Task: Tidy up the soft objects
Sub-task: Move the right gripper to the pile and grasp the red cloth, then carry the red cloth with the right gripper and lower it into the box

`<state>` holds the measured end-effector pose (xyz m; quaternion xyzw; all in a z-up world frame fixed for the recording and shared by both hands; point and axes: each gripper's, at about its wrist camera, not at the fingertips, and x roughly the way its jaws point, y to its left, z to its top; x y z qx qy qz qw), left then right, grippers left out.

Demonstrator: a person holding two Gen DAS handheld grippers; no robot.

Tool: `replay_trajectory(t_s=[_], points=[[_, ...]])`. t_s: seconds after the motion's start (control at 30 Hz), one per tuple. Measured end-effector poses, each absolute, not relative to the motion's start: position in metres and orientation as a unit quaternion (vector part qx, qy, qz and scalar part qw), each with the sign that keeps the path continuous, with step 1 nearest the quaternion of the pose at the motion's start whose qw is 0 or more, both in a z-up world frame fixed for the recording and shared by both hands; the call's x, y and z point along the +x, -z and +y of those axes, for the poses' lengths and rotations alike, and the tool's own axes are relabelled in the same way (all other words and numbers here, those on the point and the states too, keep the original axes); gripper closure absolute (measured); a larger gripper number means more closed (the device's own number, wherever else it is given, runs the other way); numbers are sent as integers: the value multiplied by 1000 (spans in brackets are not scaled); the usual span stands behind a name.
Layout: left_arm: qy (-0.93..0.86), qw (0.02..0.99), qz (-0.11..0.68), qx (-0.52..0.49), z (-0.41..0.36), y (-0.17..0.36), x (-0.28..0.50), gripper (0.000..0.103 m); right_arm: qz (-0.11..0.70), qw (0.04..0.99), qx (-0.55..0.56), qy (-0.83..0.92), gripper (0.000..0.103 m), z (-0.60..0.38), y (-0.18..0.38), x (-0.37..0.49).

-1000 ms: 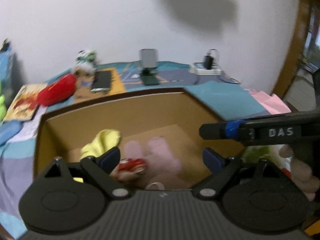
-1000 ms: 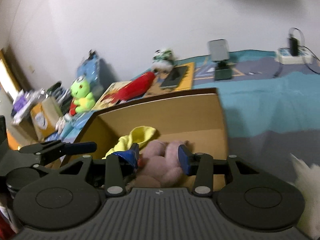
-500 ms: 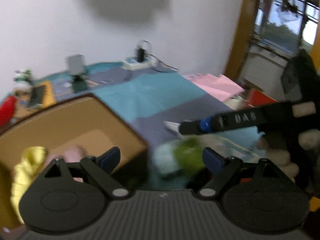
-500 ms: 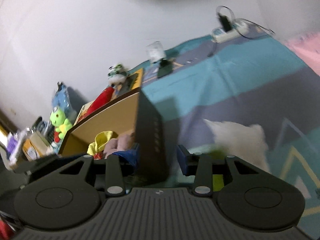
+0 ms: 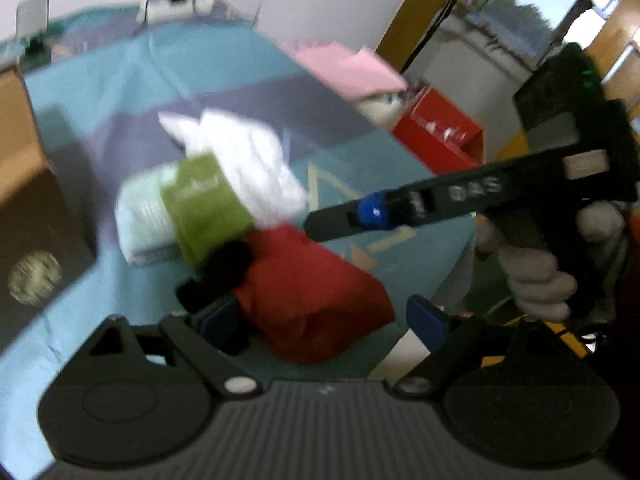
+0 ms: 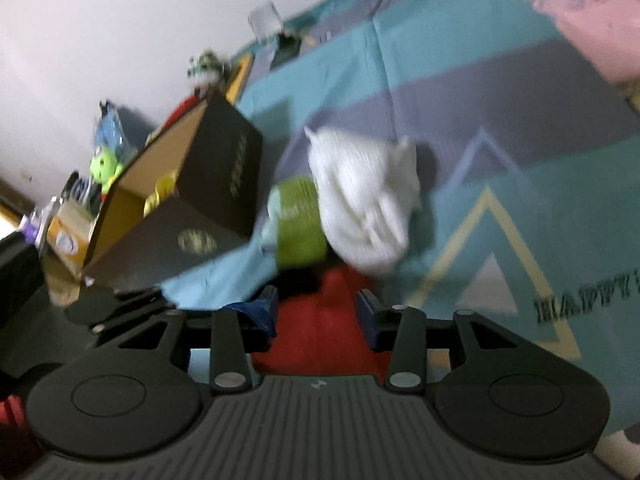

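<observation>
A red soft object (image 5: pixel 312 296) lies on the blue bedspread, next to a green and pale pack (image 5: pixel 188 208) and a white soft object (image 5: pixel 248 160). My left gripper (image 5: pixel 324 320) is open, its fingers on either side of the red object. My right gripper (image 6: pixel 316 312) is open just above the red object (image 6: pixel 320 332); it shows from the side in the left wrist view (image 5: pixel 372 210). The cardboard box (image 6: pixel 192 184) with a yellow soft object (image 6: pixel 160 196) inside stands to the left. The white object (image 6: pixel 364 196) and green pack (image 6: pixel 300 220) lie beyond the red one.
A red box (image 5: pixel 440 132) and pink cloth (image 5: pixel 344 68) are at the bed's right edge. A green frog plush (image 6: pixel 104 166), a phone stand (image 6: pixel 276 32) and a power strip (image 5: pixel 176 0) sit near the wall. The frames are blurred by motion.
Both grippers have swung right, away from the box interior, and come down over the red soft object beside the box. Both remain open and empty.
</observation>
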<state>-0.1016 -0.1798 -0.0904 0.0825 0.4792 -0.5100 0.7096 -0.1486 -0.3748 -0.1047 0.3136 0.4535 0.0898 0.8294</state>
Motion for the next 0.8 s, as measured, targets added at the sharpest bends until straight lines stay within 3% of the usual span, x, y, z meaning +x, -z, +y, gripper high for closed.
replay_trajectory(t_s=[0.27,0.33,0.37,0.53,0.8], points=[[482,691,535,62,-205,125,-99,17,508,794,315,-111,73,-366,143,-144],[473,694,539,59,-209,129,-99,30,509,790,320,-120,77,-366,146,-143],[475,693,539,57,-210,129,-99,30,507,790,321,-128,79,-367,144,-145],[504,698,504,59,-212,113,-105,37,499,779,344,-160,85,-377,132,-152],[555,717,419,56,-208,63,-109,38,443,810,344,-175,86,-378,76,-160]])
